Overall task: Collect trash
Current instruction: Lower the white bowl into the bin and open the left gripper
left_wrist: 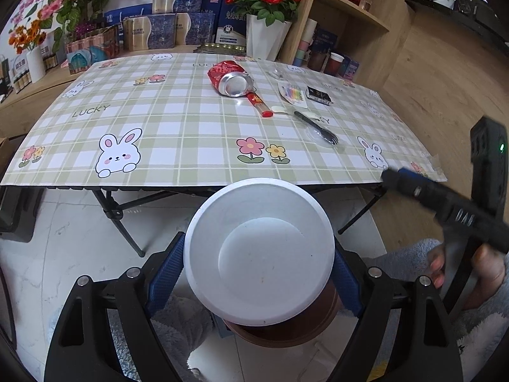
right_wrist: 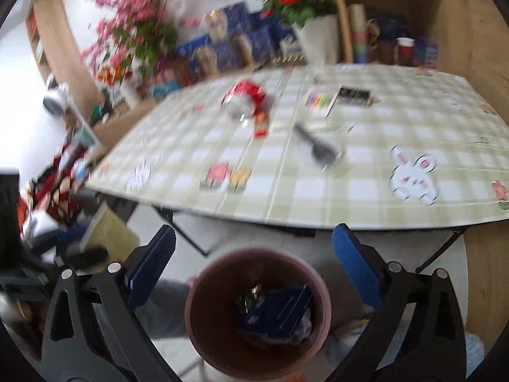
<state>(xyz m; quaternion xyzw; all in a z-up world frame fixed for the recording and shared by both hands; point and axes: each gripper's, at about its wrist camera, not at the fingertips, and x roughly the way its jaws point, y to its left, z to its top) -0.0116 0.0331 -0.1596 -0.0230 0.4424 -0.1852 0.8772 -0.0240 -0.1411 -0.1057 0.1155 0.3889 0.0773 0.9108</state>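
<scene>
My left gripper (left_wrist: pixel 259 265) is shut on a white disposable bowl (left_wrist: pixel 259 248), its blue pads (left_wrist: pixel 168 264) pressing both sides. The bowl hangs over a brown bin (left_wrist: pixel 286 334) on the floor in front of the table. My right gripper (right_wrist: pixel 254 245) is open and empty above the same bin (right_wrist: pixel 195 302), which holds a blue wrapper (right_wrist: pixel 276 312) and other scraps. On the table lie a crushed red can (left_wrist: pixel 230 79), a red tube wrapper (left_wrist: pixel 261 105), a black plastic fork (left_wrist: pixel 315 127), a colourful packet (left_wrist: pixel 294 94) and a black packet (left_wrist: pixel 318 94).
The folding table with a checked bunny tablecloth (left_wrist: pixel 159 133) stands ahead, its near edge just past the bin. Boxes, flower pots (left_wrist: pixel 267 38) and wooden shelves (left_wrist: pixel 350 9) line the far side. One finger of my right gripper (left_wrist: pixel 410 180) and a person's hand (left_wrist: pixel 477 270) show at the right.
</scene>
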